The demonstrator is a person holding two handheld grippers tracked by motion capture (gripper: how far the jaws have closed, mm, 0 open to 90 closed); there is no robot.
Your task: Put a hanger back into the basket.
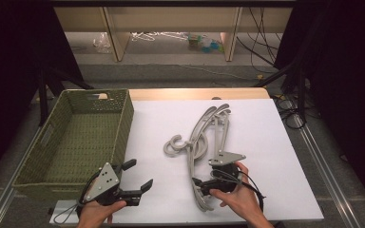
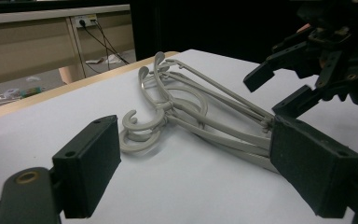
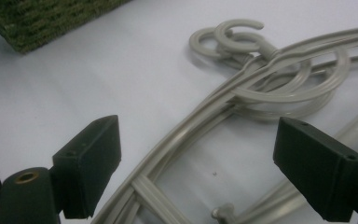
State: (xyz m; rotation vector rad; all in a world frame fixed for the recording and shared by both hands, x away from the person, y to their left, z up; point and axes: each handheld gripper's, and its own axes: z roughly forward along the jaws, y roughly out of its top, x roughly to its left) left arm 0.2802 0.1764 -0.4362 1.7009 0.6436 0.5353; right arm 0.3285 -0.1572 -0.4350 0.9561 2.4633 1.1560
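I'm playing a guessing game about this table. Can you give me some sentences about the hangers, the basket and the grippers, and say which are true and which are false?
1. The hangers lie in a pile on the white table. True.
2. The basket is full of hangers. False: nothing lies in it.
3. The right gripper is over the near end of the hangers with its fingers apart. True.
4. The left gripper is holding a hanger. False: it is open with nothing between its fingers.
5. The basket stands right of the hangers. False: it stands to their left.
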